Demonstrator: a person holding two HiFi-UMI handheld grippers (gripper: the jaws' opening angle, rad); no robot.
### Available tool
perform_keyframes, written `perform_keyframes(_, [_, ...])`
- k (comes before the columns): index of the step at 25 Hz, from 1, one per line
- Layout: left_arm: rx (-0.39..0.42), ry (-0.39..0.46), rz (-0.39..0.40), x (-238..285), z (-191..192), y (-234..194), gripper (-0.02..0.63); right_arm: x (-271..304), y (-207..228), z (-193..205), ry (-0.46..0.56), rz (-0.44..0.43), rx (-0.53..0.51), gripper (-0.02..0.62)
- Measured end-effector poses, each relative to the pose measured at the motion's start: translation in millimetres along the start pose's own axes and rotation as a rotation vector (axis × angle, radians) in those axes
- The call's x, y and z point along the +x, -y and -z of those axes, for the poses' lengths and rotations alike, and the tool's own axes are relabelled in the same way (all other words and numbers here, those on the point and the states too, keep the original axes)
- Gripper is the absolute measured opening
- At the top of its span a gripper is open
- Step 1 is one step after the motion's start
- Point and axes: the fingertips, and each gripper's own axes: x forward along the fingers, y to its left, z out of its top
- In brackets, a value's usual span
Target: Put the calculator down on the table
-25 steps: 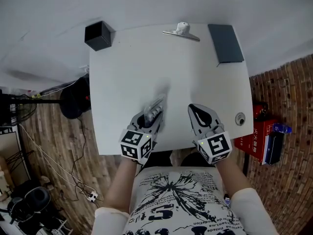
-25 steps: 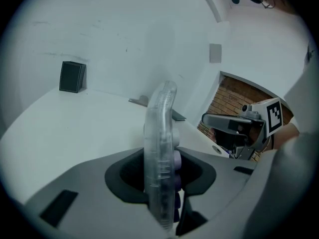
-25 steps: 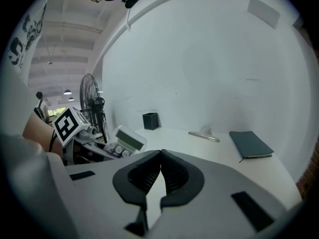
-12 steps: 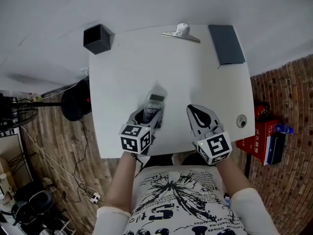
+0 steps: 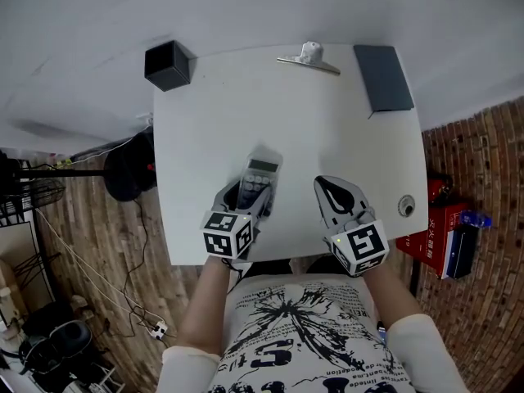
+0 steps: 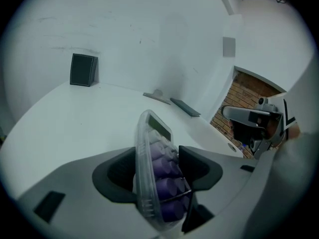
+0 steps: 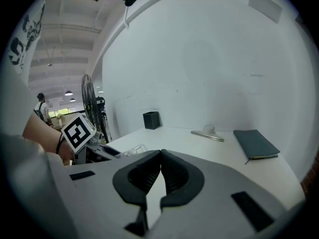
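The left gripper (image 5: 248, 200) is hovering low over the table (image 5: 327, 121) near its front edge, left of the middle. Its jaws are opening, and the calculator (image 5: 260, 177) is sitting between them. In the left gripper view the calculator (image 6: 155, 141) is leaning on its long side, keys facing the right jaw and clear back facing the left one. A gap is showing on the left side, so the pads are not clamping it. Its display end is pointing toward the table's back edge. From the head view it is lying on the table.

The right gripper (image 5: 333, 193) is resting over the front edge, right of the middle. Its jaws (image 7: 160, 156) are meeting at the tips and holding nothing.

A black box (image 5: 168, 64) is sitting at the back left corner. A metal clip (image 5: 309, 57) is lying along the back edge, and a dark notebook (image 5: 383, 76) is lying at the back right corner.
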Motion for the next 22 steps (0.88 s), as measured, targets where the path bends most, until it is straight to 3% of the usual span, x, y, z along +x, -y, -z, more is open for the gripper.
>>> perform_keyframes(7, [0.017, 0.012, -0.074, -6.0, 1.1, -17.8, 0.296, -1.1, -2.6, 3.1, -0.011, 0.008, -0.006, 0.015])
perform_keyframes(14, [0.057, 0.019, -0.096, -17.5, -1.5, -22.0, 0.295, -5.2, -8.6, 0.0, 0.002, 0.027, -0.011, 0.015])
perform_keyframes(19, [0.076, 0.108, -0.096, -44.0, -25.8, -12.3, 0.279, -16.2, -17.6, -9.5, 0.032, 0.024, -0.026, 0.015])
perform_keyframes(22, [0.105, 0.189, -0.108, -65.9, -50.3, -4.0, 0.204, -22.8, -20.2, -17.5, 0.056, 0.02, -0.031, 0.015])
